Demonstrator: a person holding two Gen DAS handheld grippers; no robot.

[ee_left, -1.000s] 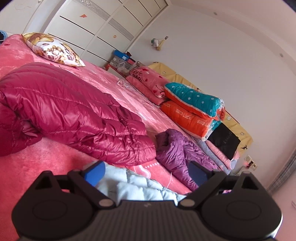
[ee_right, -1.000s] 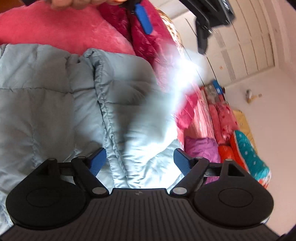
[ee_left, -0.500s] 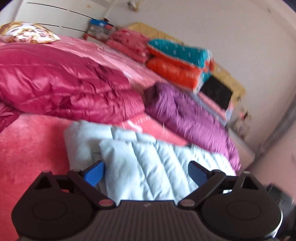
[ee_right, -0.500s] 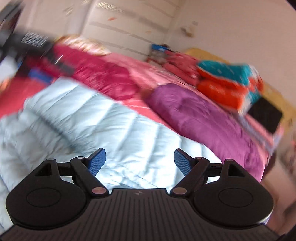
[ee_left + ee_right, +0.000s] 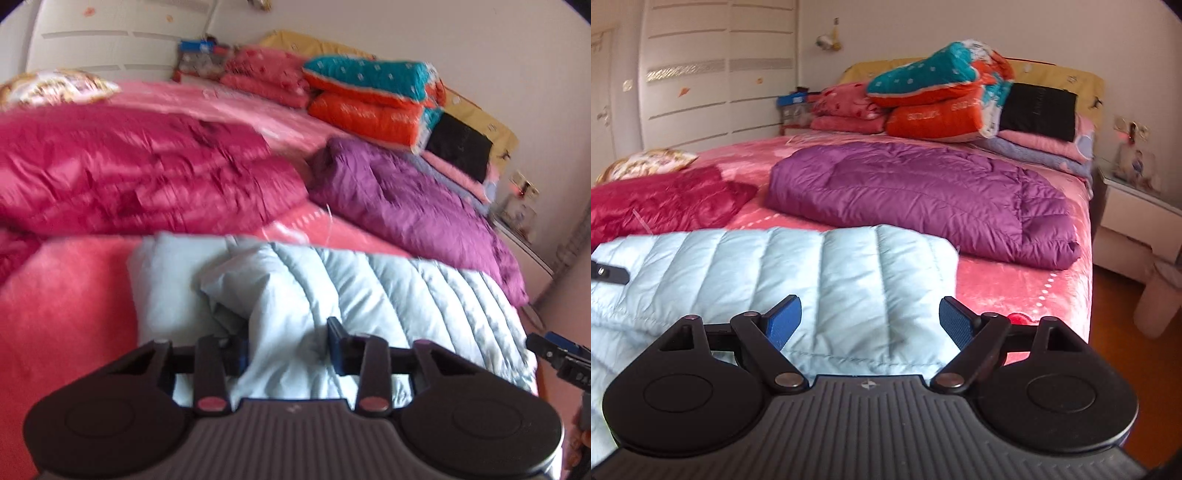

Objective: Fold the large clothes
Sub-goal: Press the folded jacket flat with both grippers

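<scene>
The left gripper (image 5: 288, 349) had just closed on a ridge of the pale blue jacket (image 5: 332, 280); the right gripper (image 5: 870, 319) hung open above its far end.

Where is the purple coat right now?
The purple coat lies on the pink bed, behind the light blue jacket and right of the red coat.

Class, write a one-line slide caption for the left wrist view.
Left gripper, just closing, pinches a fold of the pale blue down jacket on the pink bed, beside crimson and purple jackets.
</scene>
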